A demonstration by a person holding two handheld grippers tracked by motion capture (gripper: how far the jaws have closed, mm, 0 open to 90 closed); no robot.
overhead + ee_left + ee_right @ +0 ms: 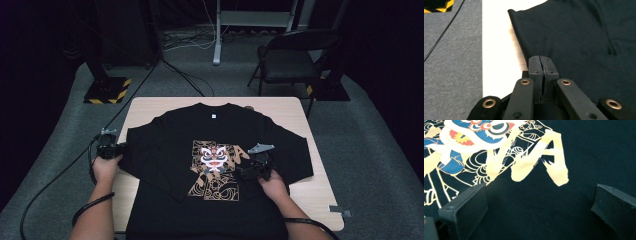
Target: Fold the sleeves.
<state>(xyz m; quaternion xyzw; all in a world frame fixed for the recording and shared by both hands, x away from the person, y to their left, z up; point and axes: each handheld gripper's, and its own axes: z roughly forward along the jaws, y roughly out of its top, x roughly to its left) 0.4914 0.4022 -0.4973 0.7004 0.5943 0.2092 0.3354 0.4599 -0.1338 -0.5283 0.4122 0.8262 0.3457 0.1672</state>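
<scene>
Left gripper (pixel 121 148) fingers (pixel 535 75) pressed together; right gripper (pixel 243 171) fingers (pixel 464 212) spread wide, angled down

Black long-sleeve tee (pixel 170 150), lion-dance print, flat on table, front up.

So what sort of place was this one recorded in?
Most likely a recording studio or lab rather than a home. A lone wooden table stands on grey carpet with dark surroundings, cables run across the floor, and a stand base with hazard stripes and a folding chair stand behind it.
</scene>
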